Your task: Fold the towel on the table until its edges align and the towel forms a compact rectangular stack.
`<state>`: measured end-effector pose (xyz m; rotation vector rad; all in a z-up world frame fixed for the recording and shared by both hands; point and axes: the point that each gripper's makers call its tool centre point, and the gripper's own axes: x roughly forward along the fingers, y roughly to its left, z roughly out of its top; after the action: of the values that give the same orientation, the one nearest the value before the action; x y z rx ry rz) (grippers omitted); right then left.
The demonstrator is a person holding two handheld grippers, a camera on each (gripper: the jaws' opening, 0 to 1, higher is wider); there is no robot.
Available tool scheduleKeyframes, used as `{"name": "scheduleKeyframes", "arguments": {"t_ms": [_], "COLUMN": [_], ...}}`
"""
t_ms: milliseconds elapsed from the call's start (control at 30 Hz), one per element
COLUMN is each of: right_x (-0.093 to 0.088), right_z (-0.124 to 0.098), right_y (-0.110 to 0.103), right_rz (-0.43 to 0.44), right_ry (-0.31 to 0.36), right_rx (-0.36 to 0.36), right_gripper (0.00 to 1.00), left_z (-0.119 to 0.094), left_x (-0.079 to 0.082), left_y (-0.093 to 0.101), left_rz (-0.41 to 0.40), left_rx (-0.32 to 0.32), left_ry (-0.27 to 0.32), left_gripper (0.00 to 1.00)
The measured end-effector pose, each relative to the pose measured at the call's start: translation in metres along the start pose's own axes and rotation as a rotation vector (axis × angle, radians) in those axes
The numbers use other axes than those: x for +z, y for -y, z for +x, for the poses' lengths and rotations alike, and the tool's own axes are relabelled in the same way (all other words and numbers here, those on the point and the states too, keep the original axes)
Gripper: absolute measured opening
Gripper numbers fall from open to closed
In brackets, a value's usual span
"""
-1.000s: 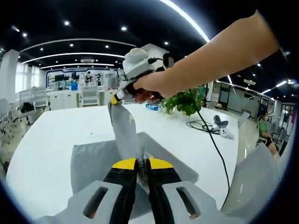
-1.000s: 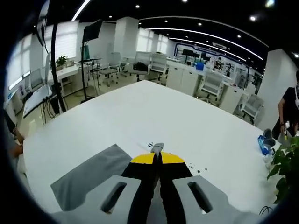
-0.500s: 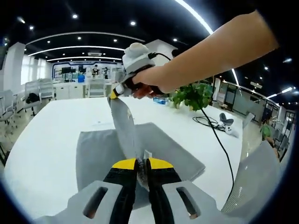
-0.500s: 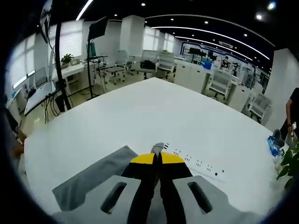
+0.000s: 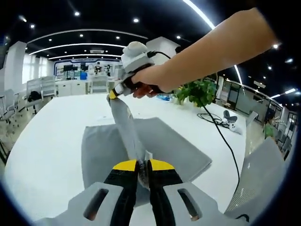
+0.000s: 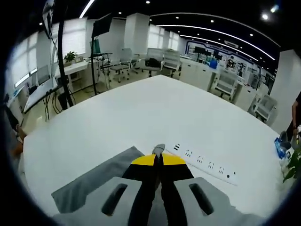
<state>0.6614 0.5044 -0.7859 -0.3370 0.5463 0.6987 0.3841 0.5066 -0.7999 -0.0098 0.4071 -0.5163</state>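
Observation:
A grey towel (image 5: pixel 169 146) lies spread on the white table (image 5: pixel 47 141), with one edge lifted into a taut strip. My left gripper (image 5: pixel 142 165) is shut on the near end of that strip. The right gripper (image 5: pixel 114 96), held by a person's hand, is shut on the far end above the table. In the right gripper view, my right gripper (image 6: pixel 158 157) is shut with a small tip of grey towel (image 6: pixel 159 148) poking out between its yellow tips; more of the towel (image 6: pixel 89 181) hangs low at the left.
A white power strip (image 6: pixel 207 167) lies on the table just beyond the right gripper. A potted plant (image 5: pixel 195 92), a black cable (image 5: pixel 221 134) and a small white device (image 5: pixel 229 120) sit at the table's far side. Office chairs and desks stand around.
Both grippers have kept hold of the towel edge. The spread towel looks larger and nearer in the left gripper view. The power strip has come further into the right gripper view.

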Motion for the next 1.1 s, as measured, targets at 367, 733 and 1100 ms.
{"name": "scheduleKeyframes", "arguments": {"t_ms": [367,733,1100], "right_x": [-0.006,-0.014,-0.026], "right_z": [0.022,0.044,0.053], "right_y": [-0.018,-0.03,-0.048], "right_rz": [-0.001,0.015,0.044], "right_ry": [-0.002,-0.01,-0.024], "right_rx": [0.032,0.05,0.059], "right_gripper": [0.0,0.0,0.01], "left_z": [-0.002,-0.003,-0.002], "left_x": [-0.026,-0.043,-0.067], "left_y": [-0.013,-0.028,-0.038], "left_rz": [-0.031,-0.064,-0.108], "left_rx": [0.031,0.067,0.101], "left_ry": [-0.046,-0.084,-0.132], "left_gripper": [0.08,0.08,0.08]}}
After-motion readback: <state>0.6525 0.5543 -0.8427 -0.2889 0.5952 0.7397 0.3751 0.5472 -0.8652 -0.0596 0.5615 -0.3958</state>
